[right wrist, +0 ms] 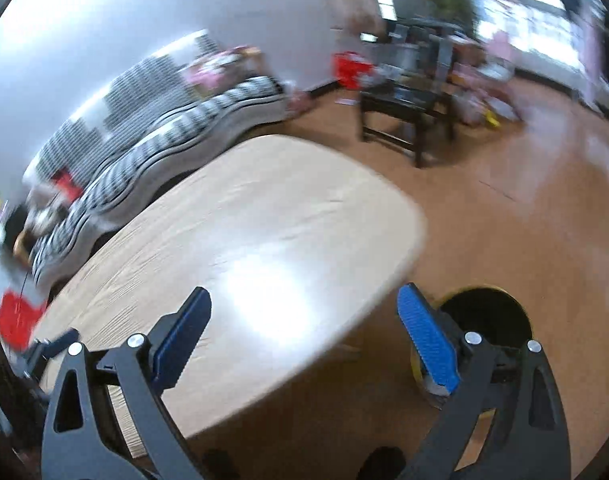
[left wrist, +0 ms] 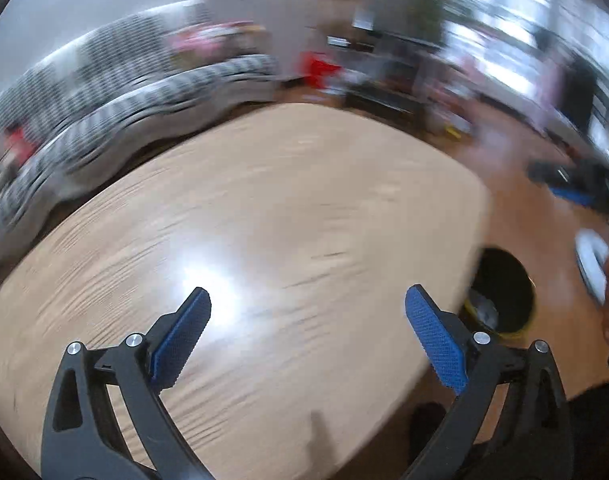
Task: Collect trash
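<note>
Both the left gripper [left wrist: 306,300] and right gripper [right wrist: 302,300] are gaping wide, carrying nothing. The light wooden rounded table [left wrist: 264,208] is showing no trash; the black yellow-rimmed bin [left wrist: 500,292] at four o'clock is holding crumpled scraps, so collecting is probably finishing.

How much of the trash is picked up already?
Looks nearly finished. The wooden table shows no trash on it in either view, and something pale already lies inside the black bin on the floor beside it. The left gripper and right gripper are both open and hold nothing. The views are blurry, so small scraps could be missed.
</note>
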The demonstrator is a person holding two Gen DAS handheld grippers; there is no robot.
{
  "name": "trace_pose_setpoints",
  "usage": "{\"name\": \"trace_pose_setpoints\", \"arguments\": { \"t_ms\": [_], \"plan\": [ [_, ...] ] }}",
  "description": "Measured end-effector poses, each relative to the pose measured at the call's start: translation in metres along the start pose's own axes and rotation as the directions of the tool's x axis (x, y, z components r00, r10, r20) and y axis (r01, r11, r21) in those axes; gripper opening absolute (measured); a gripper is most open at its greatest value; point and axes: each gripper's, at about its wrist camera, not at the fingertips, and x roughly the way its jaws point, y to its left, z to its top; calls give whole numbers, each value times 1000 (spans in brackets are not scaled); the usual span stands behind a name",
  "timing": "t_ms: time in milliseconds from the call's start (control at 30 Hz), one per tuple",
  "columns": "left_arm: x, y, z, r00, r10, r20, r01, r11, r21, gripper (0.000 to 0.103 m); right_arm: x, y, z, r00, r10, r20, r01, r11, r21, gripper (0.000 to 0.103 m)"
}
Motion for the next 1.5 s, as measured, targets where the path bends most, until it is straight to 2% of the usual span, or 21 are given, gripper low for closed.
{"name": "trace_pose_setpoints", "arguments": {
  "t_ms": [100, 233, 433, 533, 733, 1067, 1500],
  "plan": [
    [-24, 69, -17, 996, 87, 9, -85, 985, -149, 95, 11, 58, -7, 997, 76, -30, -79, 991, -104, 91],
    [-55, 142, -47, 972, 235, 8, -225, 939, -262, 95, 26, 122, -22, 988, 134, -81, -148, 966, -210, 91],
    [-80, 205, -81, 935, 354, -27, -344, 883, -320, 95, 42, 199, -44, 976, 177, -128, -211, 916, -341, 91],
    [-89, 231, -98, 929, 367, -47, -359, 865, -350, 95, 51, 214, -48, 971, 186, -152, -229, 909, -350, 91],
    [-89, 254, -100, 925, 377, -52, -365, 840, -401, 95, 60, 227, -52, 968, 186, -170, -238, 900, -366, 91],
    [-85, 242, -99, 919, 391, -40, -380, 858, -346, 95, 61, 234, -59, 970, 169, -176, -227, 888, -399, 91],
    [-83, 241, -100, 919, 392, -43, -382, 859, -342, 95, 63, 231, -61, 972, 146, -182, -209, 891, -402, 91]
  ]
}}
